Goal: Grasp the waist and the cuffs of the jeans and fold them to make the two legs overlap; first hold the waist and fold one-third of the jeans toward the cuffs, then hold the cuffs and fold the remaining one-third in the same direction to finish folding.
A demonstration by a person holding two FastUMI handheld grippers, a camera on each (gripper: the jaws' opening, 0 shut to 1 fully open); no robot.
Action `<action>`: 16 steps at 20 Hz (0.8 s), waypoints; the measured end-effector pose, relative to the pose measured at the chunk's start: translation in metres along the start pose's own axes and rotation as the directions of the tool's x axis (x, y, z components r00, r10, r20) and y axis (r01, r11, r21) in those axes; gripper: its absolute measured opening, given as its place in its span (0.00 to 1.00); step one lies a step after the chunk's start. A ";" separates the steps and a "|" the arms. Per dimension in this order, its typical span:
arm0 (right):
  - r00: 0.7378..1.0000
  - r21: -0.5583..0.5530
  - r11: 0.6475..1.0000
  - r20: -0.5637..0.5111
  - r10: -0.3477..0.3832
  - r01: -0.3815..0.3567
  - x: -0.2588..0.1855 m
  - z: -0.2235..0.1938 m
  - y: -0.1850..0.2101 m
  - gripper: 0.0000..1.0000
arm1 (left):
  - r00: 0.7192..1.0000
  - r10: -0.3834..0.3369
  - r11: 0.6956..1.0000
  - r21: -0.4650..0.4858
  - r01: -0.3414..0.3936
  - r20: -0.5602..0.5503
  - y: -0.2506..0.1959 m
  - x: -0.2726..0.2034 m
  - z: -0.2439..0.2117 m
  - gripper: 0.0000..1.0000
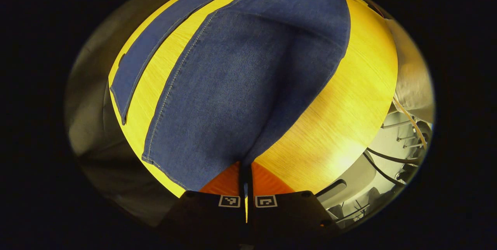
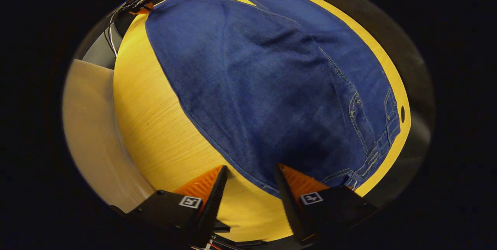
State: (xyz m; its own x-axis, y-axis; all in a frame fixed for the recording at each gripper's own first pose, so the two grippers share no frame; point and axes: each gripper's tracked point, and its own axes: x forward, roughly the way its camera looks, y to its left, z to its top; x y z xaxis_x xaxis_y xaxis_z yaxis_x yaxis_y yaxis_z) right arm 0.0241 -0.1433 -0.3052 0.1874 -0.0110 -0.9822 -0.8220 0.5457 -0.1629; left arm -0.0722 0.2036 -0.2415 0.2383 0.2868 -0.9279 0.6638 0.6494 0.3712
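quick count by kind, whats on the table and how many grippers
jeans: 1
table: 1
grippers: 2, left gripper and right gripper
total: 4

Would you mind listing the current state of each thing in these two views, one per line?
jeans: spread on the table, legs apart, not yet folded; a cuff end pinched and lifted.
left gripper: shut on the jeans at a cuff.
right gripper: open, fingers either side of the jeans' edge near the waist.
table: wooden top, jeans lying on it.
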 end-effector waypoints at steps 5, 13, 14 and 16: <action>0.999 0.031 0.999 -0.042 -0.021 0.022 0.000 0.003 -0.007 0.42 | 1.000 -0.019 1.000 -0.013 0.019 0.008 0.001 0.000 0.000 0.00; 0.994 0.233 0.967 -0.034 -0.101 0.106 -0.005 0.010 -0.011 0.10 | 1.000 -0.014 0.998 -0.068 0.016 0.028 0.002 0.001 0.001 0.00; 0.993 0.253 0.960 -0.011 -0.120 0.119 -0.005 0.013 -0.015 0.06 | 0.999 -0.006 0.996 -0.091 0.009 0.036 0.002 0.001 0.000 0.00; 0.986 0.345 0.926 0.011 -0.167 0.153 -0.002 0.006 -0.022 0.03 | 0.997 0.008 0.986 -0.168 0.005 0.076 0.004 0.001 0.001 0.00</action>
State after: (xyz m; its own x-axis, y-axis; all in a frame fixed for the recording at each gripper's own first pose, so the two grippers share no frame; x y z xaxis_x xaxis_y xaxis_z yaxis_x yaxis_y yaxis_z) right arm 0.0449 -0.1507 -0.2993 0.3280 -0.0931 -0.9401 -0.5466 0.7929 -0.2693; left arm -0.0686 0.2051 -0.2408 0.2965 0.2380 -0.9249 0.5363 0.7599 0.3675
